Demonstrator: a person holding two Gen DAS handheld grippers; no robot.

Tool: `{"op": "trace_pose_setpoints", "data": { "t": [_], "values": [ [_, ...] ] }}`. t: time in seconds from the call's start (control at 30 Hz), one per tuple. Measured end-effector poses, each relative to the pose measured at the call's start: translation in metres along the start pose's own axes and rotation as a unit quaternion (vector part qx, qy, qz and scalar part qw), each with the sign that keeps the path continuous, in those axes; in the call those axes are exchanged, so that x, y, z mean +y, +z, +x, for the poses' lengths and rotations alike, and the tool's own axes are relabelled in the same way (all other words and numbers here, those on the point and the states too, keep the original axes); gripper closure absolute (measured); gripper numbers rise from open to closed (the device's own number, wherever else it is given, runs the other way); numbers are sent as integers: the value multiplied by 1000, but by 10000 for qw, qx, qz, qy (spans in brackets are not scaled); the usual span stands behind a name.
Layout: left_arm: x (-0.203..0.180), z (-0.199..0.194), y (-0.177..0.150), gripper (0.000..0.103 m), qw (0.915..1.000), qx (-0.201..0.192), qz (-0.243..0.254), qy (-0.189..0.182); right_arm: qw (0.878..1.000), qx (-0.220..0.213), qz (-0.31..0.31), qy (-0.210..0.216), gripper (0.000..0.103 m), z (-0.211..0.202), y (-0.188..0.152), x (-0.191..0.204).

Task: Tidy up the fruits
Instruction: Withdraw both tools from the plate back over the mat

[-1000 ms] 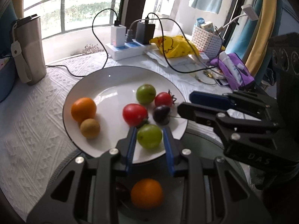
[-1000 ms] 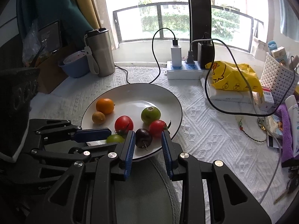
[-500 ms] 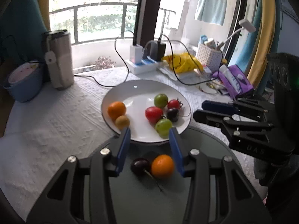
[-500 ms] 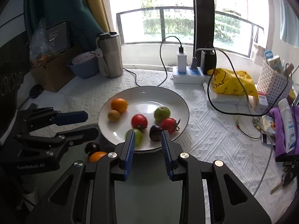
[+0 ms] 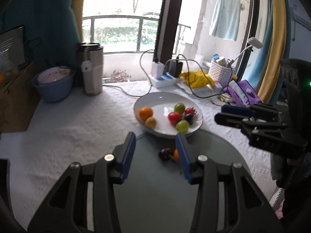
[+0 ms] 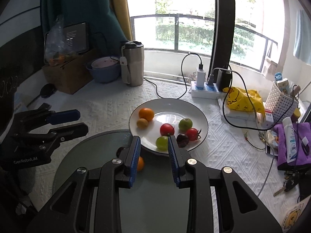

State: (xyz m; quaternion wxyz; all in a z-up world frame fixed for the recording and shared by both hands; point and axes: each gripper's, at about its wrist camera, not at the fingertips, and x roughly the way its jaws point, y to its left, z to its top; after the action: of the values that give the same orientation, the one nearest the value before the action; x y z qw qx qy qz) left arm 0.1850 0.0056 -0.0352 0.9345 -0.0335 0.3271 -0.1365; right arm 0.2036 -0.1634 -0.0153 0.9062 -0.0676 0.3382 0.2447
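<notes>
Since a second ago we have pulled our left gripper (image 5: 154, 151) back, wide open, empty; ahead sits the round white plate (image 5: 155, 101). Right gripper (image 6: 154, 148) gapes empty too.

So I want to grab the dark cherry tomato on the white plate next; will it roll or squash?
The dark tomato is small, round and glossy, so it probably rolls and may slip from the pads. It sits against the red tomato, which a nudge would likely shift. Thin skin suggests a gentle squeeze.
</notes>
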Motion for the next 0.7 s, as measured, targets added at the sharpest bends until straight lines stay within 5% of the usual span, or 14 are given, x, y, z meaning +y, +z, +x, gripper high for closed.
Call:
{"op": "trace_pose_setpoints", "data": {
  "t": [0.1, 0.63, 0.7],
  "values": [
    [8, -3, -10, 58, 9999, 58, -59, 71, 10000, 33, -43, 25, 59, -2, -2, 6],
    [31, 31, -45, 56, 9974, 540, -466, 48, 9968, 717, -10, 350, 58, 59, -31, 13],
    [32, 37, -47, 37, 9969, 618, -494, -2, 9962, 773, -39, 405, 58, 64, -34, 15]
  ]
}}
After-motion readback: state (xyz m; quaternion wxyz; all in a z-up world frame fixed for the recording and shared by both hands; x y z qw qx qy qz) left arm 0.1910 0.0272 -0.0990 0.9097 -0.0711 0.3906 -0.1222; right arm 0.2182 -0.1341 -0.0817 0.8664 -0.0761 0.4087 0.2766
